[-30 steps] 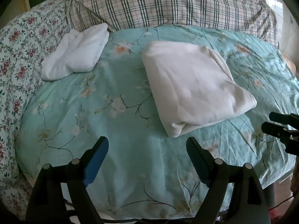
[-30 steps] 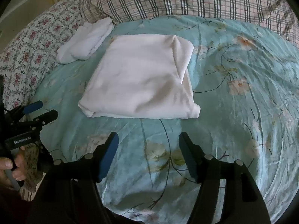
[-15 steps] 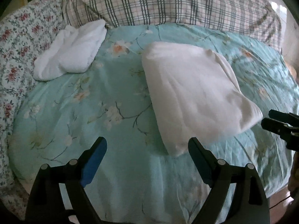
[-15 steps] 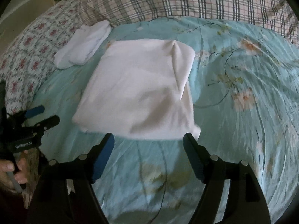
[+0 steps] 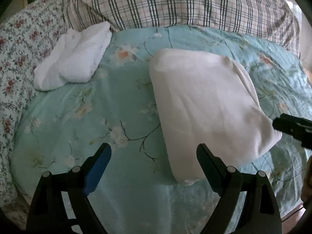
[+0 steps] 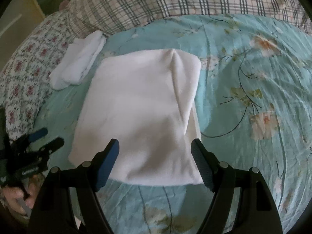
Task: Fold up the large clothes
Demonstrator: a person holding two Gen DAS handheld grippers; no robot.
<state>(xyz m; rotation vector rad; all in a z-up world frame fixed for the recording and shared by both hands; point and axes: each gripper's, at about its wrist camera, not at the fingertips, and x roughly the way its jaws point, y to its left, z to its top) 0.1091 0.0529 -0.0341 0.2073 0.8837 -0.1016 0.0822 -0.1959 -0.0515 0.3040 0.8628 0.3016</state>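
Observation:
A large white garment (image 6: 140, 117) lies folded into a thick rectangle on the teal floral bedspread (image 6: 253, 81); it also shows in the left wrist view (image 5: 206, 105). My right gripper (image 6: 155, 146) is open, its jaws spread over the garment's near edge. My left gripper (image 5: 154, 152) is open and empty, above the bedspread (image 5: 109, 105) just left of the garment's near corner. The right gripper's tips (image 5: 292, 126) show at the garment's right corner in the left wrist view. The left gripper (image 6: 39, 142) shows left of the garment in the right wrist view.
A smaller folded white cloth (image 5: 74, 58) lies at the back left, also in the right wrist view (image 6: 78, 62). A plaid pillow (image 5: 175, 3) runs along the back. A rose-patterned quilt (image 5: 17, 44) covers the left side. The bed edge is near me.
Both grippers have moved forward toward the folded garment, which now looks larger. The right gripper's jaws now reach over its near edge. Both stay open.

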